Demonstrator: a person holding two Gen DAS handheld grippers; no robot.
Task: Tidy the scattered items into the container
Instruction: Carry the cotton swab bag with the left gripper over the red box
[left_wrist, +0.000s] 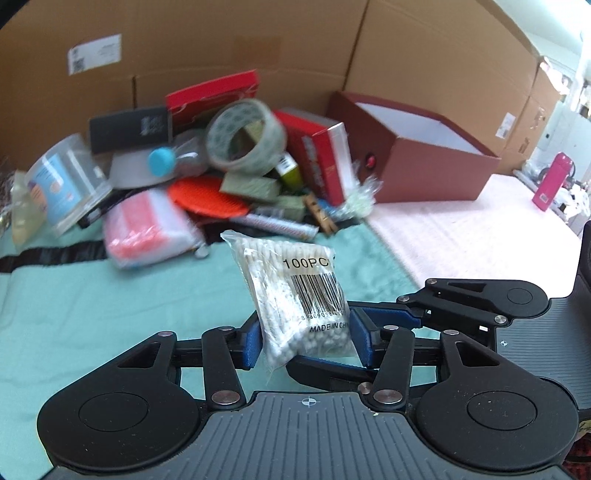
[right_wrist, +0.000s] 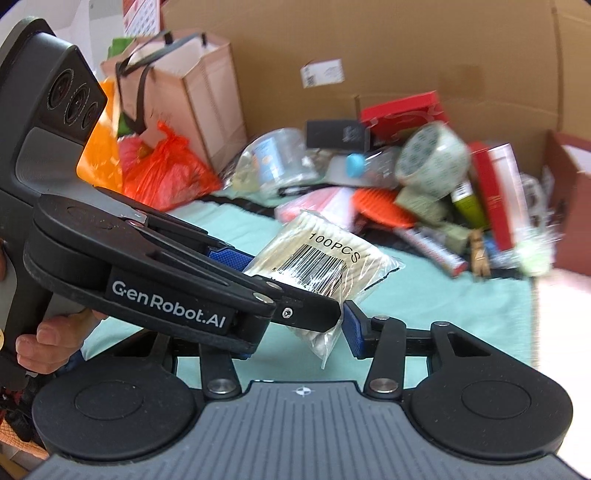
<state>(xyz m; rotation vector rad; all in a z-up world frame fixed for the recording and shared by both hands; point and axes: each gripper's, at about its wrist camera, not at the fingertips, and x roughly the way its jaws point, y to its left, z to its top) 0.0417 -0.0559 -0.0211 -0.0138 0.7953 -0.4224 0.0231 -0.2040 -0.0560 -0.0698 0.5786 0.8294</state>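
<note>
My left claw (left_wrist: 304, 341) is clamped on the cotton-swab bag (left_wrist: 295, 295), lower half between the blue pads, long axis upright, clear of the teal cloth (left_wrist: 110, 314). My right claw (right_wrist: 295, 334) pinches the same bag's bottom end. The maroon box (left_wrist: 424, 155) lies ahead and right, open-topped, nearer my right hand. Bag label: "100PCS", "MADE IN CH…"; left claw's casing: "GenRobot.AI".
</note>
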